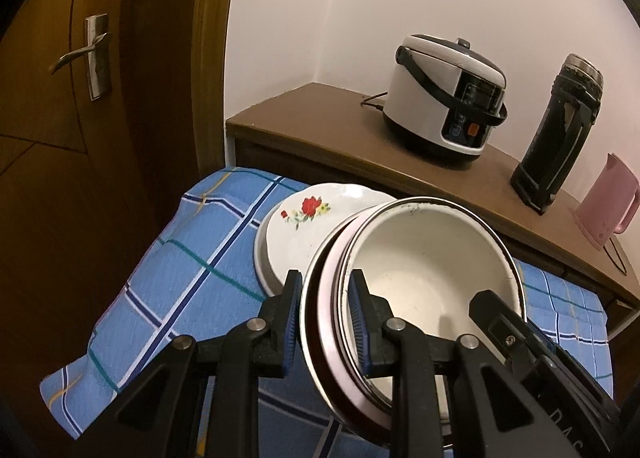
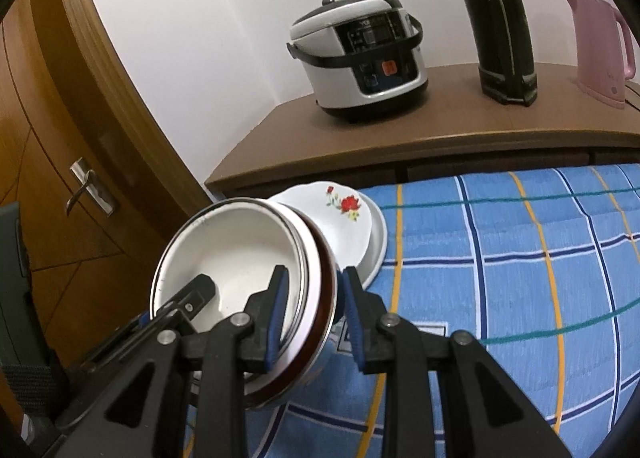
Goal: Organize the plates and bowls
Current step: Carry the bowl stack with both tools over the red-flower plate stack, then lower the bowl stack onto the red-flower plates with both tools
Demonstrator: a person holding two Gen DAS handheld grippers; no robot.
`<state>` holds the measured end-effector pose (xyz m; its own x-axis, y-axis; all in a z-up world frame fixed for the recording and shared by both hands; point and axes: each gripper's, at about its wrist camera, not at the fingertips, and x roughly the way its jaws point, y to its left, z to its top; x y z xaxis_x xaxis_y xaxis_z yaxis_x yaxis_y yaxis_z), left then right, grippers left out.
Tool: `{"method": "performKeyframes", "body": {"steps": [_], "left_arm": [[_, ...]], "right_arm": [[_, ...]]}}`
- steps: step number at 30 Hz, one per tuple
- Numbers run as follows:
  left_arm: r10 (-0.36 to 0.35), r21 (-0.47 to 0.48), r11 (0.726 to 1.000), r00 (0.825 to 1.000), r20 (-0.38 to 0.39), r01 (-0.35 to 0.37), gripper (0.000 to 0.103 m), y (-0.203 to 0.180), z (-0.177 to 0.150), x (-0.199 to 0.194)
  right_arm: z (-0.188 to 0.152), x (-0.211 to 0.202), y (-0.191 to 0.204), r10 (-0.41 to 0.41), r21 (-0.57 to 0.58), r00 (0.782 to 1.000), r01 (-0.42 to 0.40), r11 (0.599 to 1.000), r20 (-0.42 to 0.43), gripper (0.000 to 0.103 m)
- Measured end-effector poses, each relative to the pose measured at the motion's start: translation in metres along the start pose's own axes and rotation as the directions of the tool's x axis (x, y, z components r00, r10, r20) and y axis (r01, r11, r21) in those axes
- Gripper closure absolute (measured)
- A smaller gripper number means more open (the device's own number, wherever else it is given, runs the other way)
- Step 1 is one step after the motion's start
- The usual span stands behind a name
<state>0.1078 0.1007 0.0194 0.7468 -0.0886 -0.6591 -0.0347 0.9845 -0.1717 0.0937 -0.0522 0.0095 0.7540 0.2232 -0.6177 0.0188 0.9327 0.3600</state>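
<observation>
A nested stack of bowls hangs tilted above the blue checked cloth; the top bowl is white inside with a dark rim, and pink and dark red rims show below it. My left gripper is shut on the stack's near rim. My right gripper is shut on the opposite rim. Each view shows a finger of the other gripper inside the top bowl. Behind the bowls, white plates with a red rose lie stacked on the cloth.
A brown cabinet behind the cloth carries a white rice cooker, a black flask and a pink kettle. A wooden door with a metal handle stands at the left.
</observation>
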Motion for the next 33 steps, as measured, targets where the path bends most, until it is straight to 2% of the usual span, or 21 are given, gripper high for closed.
{"method": "performKeyframes", "body": {"steps": [23, 33], "left_arm": [[-0.028, -0.015, 1.000, 0.999, -0.032, 0.028, 0.077, -0.015, 0.032, 0.042], [-0.021, -0.035, 0.999, 0.996, -0.082, 0.018, 0.077, -0.013, 0.041, 0.064]], "right_arm": [[0.039, 0.033, -0.009, -0.030, 0.014, 1.000, 0.030, 0.999, 0.000, 0.076], [0.051, 0.056, -0.012, -0.050, -0.010, 0.997, 0.049, 0.999, -0.055, 0.076]]}}
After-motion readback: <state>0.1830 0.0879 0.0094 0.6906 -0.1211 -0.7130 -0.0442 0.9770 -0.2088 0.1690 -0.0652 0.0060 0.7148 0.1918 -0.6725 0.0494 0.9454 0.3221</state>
